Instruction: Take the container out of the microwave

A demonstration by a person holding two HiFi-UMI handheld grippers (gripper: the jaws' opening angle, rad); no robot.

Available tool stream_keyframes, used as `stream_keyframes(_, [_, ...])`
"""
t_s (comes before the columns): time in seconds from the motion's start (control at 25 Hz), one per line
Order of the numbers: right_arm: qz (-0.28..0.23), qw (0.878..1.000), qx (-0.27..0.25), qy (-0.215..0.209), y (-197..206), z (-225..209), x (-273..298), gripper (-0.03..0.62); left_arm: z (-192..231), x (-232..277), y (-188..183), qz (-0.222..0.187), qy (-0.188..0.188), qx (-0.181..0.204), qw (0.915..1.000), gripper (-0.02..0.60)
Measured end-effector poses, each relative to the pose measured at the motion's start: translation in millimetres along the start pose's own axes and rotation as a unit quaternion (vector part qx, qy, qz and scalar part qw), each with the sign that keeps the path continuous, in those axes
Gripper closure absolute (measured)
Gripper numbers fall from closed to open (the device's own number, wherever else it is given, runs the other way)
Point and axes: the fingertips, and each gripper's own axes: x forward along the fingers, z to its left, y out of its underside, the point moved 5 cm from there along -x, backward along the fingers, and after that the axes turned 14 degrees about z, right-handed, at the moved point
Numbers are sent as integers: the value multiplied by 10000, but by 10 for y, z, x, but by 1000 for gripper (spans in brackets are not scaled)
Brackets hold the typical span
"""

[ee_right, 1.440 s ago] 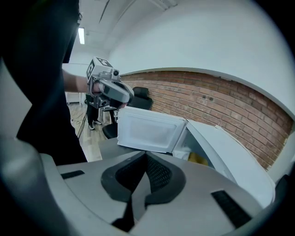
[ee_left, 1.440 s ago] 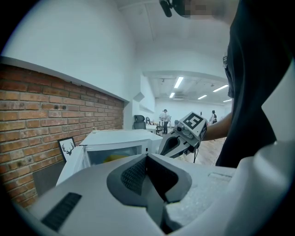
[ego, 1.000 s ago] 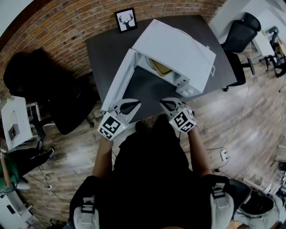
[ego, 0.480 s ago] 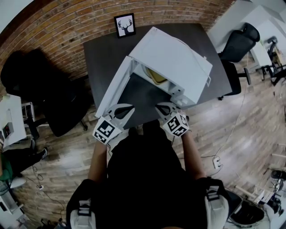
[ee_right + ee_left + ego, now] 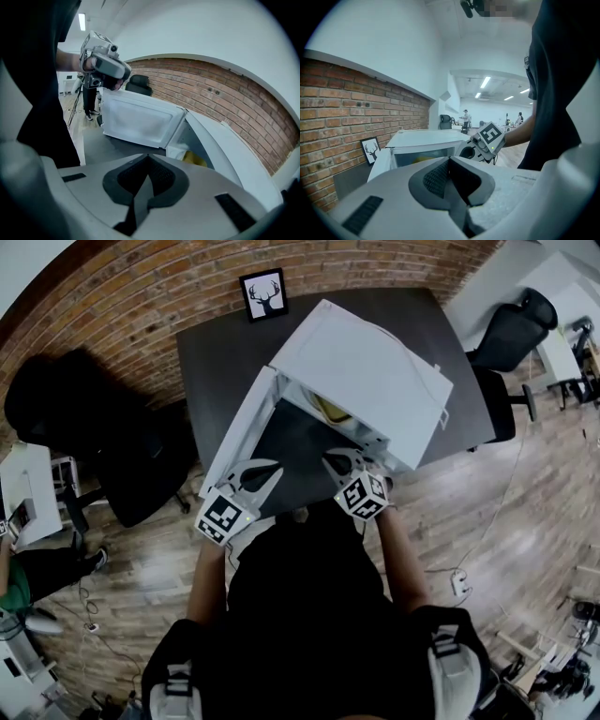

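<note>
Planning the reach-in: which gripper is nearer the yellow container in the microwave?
The right gripper, just before the microwave cavity holding the container; the left gripper sits farther off, beside the open door.

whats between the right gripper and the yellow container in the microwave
Only bare dark table and the open mouth of the microwave; the head view shows the right gripper facing the container unobstructed.
</note>
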Motion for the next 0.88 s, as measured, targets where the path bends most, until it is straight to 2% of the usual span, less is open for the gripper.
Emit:
stream_keyframes(0.28, [281,9964,419,678,85,-211,192,595,-38,102,-6,100,46,-14,9999,580])
stream_keyframes(0.48, [387,9941,694,734,127,-308,357,595,-59,122,69,217,89,-100,9997,580])
stream_keyframes(0.72, [808,9866,1105,891,222,-466,542,585,-38,100,90,284,49,-135,9995,579])
stream_keyframes(0.88, [905,9850,1146,924,237,-510,606,566,-47,95,88,289,35,-107,9995,580])
